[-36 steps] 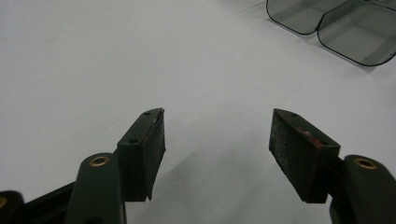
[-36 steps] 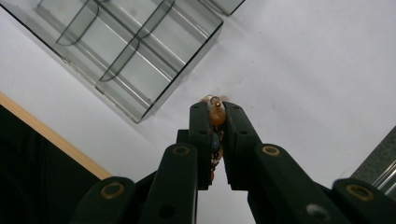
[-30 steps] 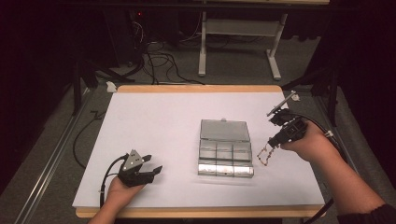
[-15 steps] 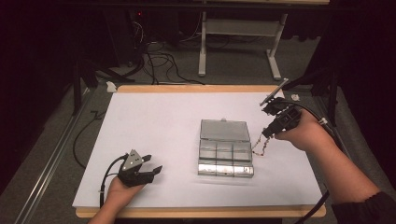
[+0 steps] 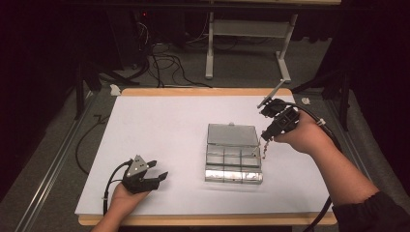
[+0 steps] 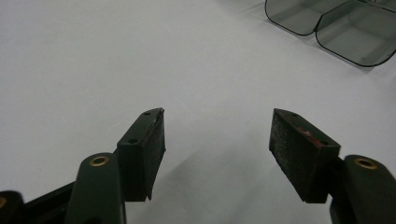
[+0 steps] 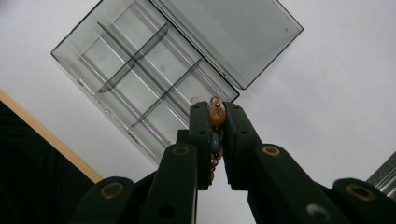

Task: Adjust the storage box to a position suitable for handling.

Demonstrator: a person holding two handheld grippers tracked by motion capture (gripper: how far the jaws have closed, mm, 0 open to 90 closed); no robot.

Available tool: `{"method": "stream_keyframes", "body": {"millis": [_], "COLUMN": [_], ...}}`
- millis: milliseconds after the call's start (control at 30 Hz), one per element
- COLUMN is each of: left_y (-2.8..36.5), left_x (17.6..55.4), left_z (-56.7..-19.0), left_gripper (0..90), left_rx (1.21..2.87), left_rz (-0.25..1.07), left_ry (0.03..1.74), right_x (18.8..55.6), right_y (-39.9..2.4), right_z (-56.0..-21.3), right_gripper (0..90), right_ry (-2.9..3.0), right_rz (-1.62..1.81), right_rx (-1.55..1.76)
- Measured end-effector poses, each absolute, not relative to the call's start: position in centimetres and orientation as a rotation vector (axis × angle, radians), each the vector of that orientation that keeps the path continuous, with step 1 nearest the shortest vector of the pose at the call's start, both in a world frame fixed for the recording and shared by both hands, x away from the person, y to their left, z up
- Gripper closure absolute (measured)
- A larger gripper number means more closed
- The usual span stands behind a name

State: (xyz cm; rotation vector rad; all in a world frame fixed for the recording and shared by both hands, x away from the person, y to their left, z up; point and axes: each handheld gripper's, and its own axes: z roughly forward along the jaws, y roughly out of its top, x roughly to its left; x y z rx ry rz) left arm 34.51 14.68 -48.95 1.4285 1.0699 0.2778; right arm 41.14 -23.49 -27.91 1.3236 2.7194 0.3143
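White-covered table (image 5: pixel 159 130) is seen from the high view, wooden edge showing at front and back. A clear compartment box (image 5: pixel 234 159) lies right of centre, lid (image 5: pixel 232 135) folded flat open on the far side, dividers visible in the right gripper view (image 7: pixel 140 70), compartments apparently empty.

Right gripper (image 5: pixel 267 137) is held above the table just beside the box's right edge, jaws pointing down, hand (image 5: pixel 302 135) behind it. Jaws are clamped together on a beaded chain (image 7: pixel 215 140): orange and blue beads are pinched between the pads, and a short length is seen dangling below the tips in the high view (image 5: pixel 265 150). Long axis of the chain runs along the jaws, hanging roughly vertical.

Key relation: the box's right-hand compartments lie just left of and below the dangling chain end; a short shift toward the box is judged to be what the drop calls for. Chain end seems near the box's right rim, and whether it is touching cannot be told.

Left gripper (image 5: pixel 157 175) is rested near the front left of the table, well apart from the box, jaws apart and empty (image 6: pixel 217 144). Right hand is clearly the nearer one.
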Motion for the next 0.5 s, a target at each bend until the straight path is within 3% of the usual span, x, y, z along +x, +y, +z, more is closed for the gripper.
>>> {"method": "stream_keyframes", "body": {"millis": [500], "left_y": [14.7], "left_x": [34.5], "left_z": [-48.9], "left_gripper": [36.3], "left_rx": [1.425], "left_rz": [0.274], "left_ry": [1.073], "right_x": [42.1], "right_y": [-21.9], "right_z": [-29.9], "right_gripper": [83.9], "right_ry": [2.753], "right_rz": [0.295], "right_rx": [1.308]}}
